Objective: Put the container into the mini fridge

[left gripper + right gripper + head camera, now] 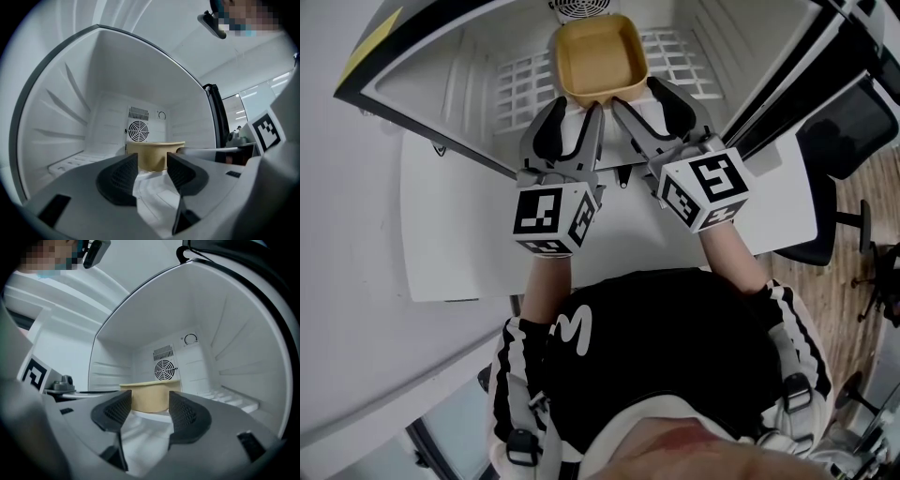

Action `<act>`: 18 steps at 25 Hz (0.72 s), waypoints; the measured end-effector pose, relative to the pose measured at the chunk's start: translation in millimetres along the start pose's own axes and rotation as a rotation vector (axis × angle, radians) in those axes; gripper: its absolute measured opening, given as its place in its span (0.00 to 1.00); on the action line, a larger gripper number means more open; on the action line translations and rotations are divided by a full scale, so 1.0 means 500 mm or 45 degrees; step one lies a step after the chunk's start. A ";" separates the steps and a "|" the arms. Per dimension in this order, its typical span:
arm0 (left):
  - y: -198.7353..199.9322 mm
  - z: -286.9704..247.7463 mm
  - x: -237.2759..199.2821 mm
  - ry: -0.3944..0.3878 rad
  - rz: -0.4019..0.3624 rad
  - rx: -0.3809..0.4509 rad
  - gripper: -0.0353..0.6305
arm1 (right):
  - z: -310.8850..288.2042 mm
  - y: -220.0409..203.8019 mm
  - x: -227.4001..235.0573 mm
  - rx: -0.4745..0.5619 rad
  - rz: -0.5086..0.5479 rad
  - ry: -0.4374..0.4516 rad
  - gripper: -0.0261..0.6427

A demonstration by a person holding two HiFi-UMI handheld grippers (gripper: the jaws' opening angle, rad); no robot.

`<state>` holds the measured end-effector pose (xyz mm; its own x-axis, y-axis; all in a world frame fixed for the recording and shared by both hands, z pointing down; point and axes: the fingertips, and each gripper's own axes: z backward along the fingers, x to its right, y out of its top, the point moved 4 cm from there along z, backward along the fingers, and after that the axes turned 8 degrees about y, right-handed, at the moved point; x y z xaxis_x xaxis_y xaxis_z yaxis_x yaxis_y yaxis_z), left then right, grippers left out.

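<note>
Left gripper [151, 165] and right gripper [146, 405] fingers released, container [600, 58] just beyond them, inside fridge [478, 67]

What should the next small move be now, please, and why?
Probably draw both grippers straight back out of the mini fridge. The tan container already rests inside near the rear fan, and the left gripper and right gripper each stand with jaws apart just short of it, gripping nothing, so only clearing the doorway seems left.

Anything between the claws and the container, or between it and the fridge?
Nothing visible. The tan container already sits inside the mini fridge. The left claw and right claw are open just in front of it, with nothing between.
</note>
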<state>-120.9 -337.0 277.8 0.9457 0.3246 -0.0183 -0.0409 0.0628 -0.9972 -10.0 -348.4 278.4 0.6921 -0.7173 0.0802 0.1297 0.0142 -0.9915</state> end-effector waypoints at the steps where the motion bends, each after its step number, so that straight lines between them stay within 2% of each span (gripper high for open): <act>1: 0.000 0.002 0.000 0.004 0.000 0.001 0.35 | 0.002 0.001 -0.001 0.004 -0.004 0.002 0.40; 18: 0.000 0.059 0.042 -0.020 -0.008 -0.007 0.34 | 0.061 0.007 -0.035 0.005 -0.028 0.027 0.40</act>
<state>-110.5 -302.1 279.8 0.9408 0.3387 -0.0109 -0.0331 0.0600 -0.9976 -0.2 -314.5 276.8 0.6737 -0.7322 0.0998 0.1477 0.0011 -0.9890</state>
